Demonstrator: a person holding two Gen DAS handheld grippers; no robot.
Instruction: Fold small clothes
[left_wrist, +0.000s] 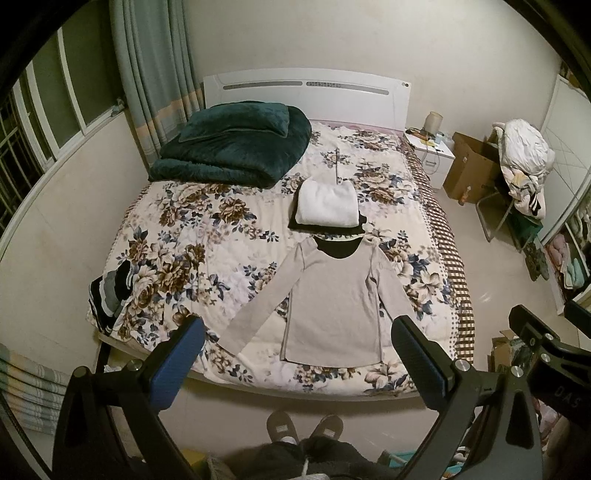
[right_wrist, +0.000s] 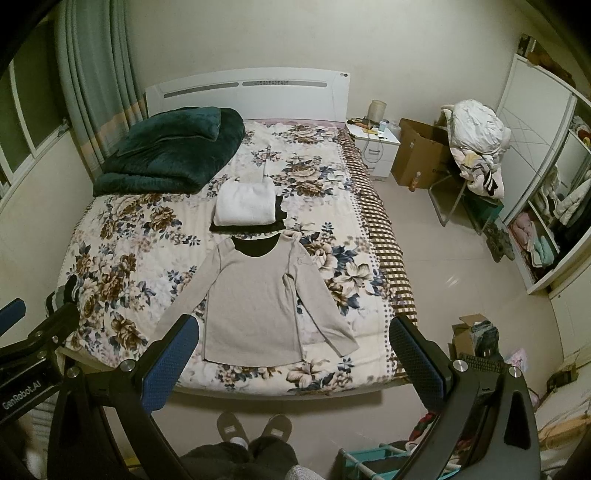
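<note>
A light grey long-sleeved top (left_wrist: 332, 295) lies flat, sleeves spread, at the near edge of the floral bed (left_wrist: 207, 236); it also shows in the right wrist view (right_wrist: 255, 295). Behind its collar sits a stack of folded clothes, white on black (left_wrist: 328, 205) (right_wrist: 245, 205). A striped garment (left_wrist: 110, 291) hangs at the bed's left edge. My left gripper (left_wrist: 299, 332) is open and empty, held above the bed's near edge. My right gripper (right_wrist: 291, 328) is open and empty too, beside it.
A folded dark green blanket (left_wrist: 236, 144) lies at the head of the bed. A nightstand (right_wrist: 373, 142), cardboard box (right_wrist: 421, 155) and a chair piled with laundry (right_wrist: 476, 147) stand on the right. A wardrobe (right_wrist: 546, 206) is at the far right. My slippered feet (left_wrist: 304, 428) are by the bed.
</note>
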